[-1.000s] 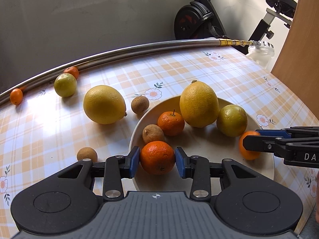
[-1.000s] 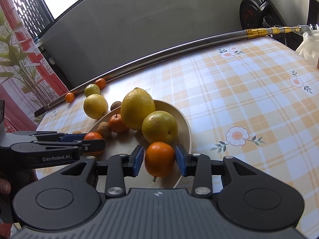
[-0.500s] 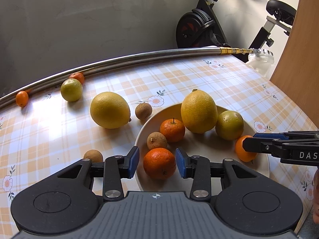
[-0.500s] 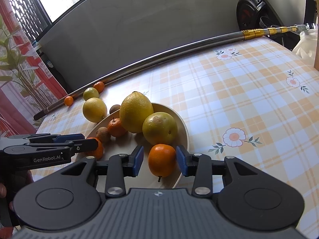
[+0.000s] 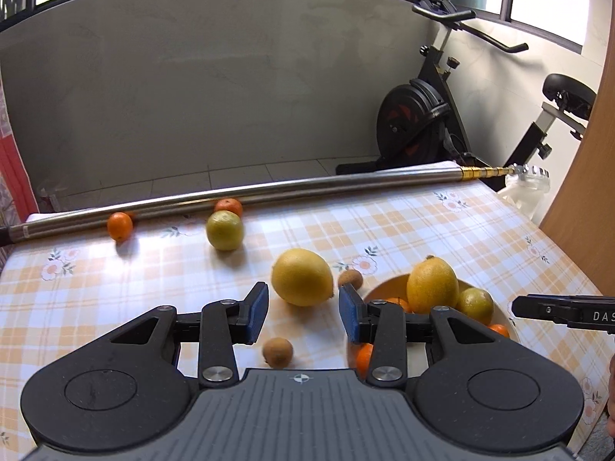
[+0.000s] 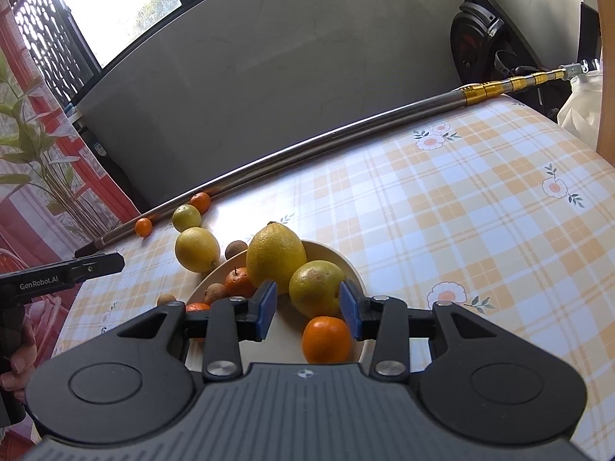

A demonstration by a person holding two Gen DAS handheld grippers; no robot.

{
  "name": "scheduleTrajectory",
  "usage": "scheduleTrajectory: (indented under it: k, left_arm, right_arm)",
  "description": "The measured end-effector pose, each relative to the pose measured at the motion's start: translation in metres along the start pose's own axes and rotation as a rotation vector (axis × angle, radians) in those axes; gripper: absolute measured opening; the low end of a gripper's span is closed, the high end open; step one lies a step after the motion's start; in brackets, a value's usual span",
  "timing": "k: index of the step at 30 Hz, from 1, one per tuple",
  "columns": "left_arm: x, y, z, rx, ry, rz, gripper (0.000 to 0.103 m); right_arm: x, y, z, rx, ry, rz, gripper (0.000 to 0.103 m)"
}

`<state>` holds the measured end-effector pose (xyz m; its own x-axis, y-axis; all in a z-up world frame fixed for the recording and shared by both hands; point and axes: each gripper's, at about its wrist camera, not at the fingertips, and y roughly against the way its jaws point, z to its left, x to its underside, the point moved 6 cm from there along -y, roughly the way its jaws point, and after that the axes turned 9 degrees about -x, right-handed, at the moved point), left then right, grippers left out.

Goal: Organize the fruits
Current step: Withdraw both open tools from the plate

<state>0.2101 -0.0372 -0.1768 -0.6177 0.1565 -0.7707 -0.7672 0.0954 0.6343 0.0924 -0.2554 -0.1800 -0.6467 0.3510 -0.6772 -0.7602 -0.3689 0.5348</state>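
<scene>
My left gripper (image 5: 303, 314) is open and empty above the checked tablecloth, with a big yellow lemon (image 5: 301, 276) just beyond its tips. To its right stands the cream bowl (image 5: 384, 290) holding a lemon (image 5: 432, 284), a yellow-green citrus (image 5: 474, 305) and mandarins; one mandarin (image 5: 363, 359) is half hidden behind my right finger. My right gripper (image 6: 307, 311) is open over the bowl's (image 6: 338, 259) near side. A mandarin (image 6: 326, 338) lies loose in the bowl just below its pads, and the yellow-green citrus (image 6: 317, 288) sits right past them.
Loose on the cloth are two small brown fruits (image 5: 277, 351) (image 5: 350, 279), a lime-coloured citrus (image 5: 225, 229) and two mandarins (image 5: 120, 226) (image 5: 228, 206) by a metal pole (image 5: 307, 188) along the far edge. An exercise bike (image 5: 419, 126) stands behind, and a wooden panel (image 5: 588, 192) at right.
My left gripper has lifted and swung left off the bowl, leaving its mandarin there. My right gripper has risen a little; its mandarin now lies below the pads.
</scene>
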Motion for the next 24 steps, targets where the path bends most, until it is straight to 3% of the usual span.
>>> scheduleTrajectory:
  k: [11, 18, 24]
  left_arm:
    - [-0.034, 0.022, 0.066, -0.145, 0.004, -0.083, 0.043]
    - [-0.046, 0.025, 0.089, -0.175, 0.03, -0.112, 0.043]
    - [-0.035, 0.016, 0.087, -0.151, 0.058, -0.091, 0.043]
  right_arm:
    - [-0.023, -0.021, 0.031, -0.037, 0.062, -0.002, 0.041]
    - [-0.033, -0.043, 0.057, -0.065, 0.129, 0.018, 0.041]
    - [-0.038, -0.061, 0.071, -0.07, 0.184, 0.045, 0.041]
